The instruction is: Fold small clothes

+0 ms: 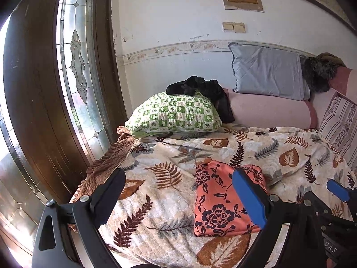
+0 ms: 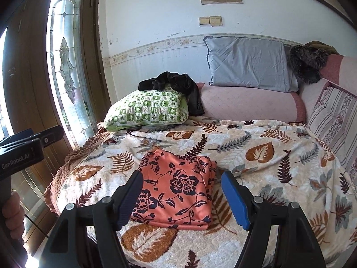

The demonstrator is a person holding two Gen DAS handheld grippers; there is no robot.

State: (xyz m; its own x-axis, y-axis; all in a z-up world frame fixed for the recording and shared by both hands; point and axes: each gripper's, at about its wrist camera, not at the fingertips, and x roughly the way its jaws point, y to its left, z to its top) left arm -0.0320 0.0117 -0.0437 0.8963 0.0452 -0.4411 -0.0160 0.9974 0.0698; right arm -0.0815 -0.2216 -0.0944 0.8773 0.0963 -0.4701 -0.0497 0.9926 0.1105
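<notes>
A small orange cloth with dark flowers (image 1: 219,201) lies folded into a flat rectangle on the leaf-patterned blanket (image 1: 169,214); it also shows in the right wrist view (image 2: 178,187). My left gripper (image 1: 178,178) is open and empty, held above the bed's near edge with the cloth near its right finger. My right gripper (image 2: 181,176) is open and empty, its fingers standing either side of the cloth's near part, above it. The right gripper's blue fingertip (image 1: 338,189) shows at the right of the left wrist view.
A green checked pillow (image 2: 148,109) with a black garment (image 2: 176,84) on it lies at the far left of the bed. A grey pillow (image 2: 250,63), a pink bolster (image 2: 250,105) and a striped cushion (image 2: 334,116) stand behind. A wooden door with glass (image 1: 73,67) is to the left.
</notes>
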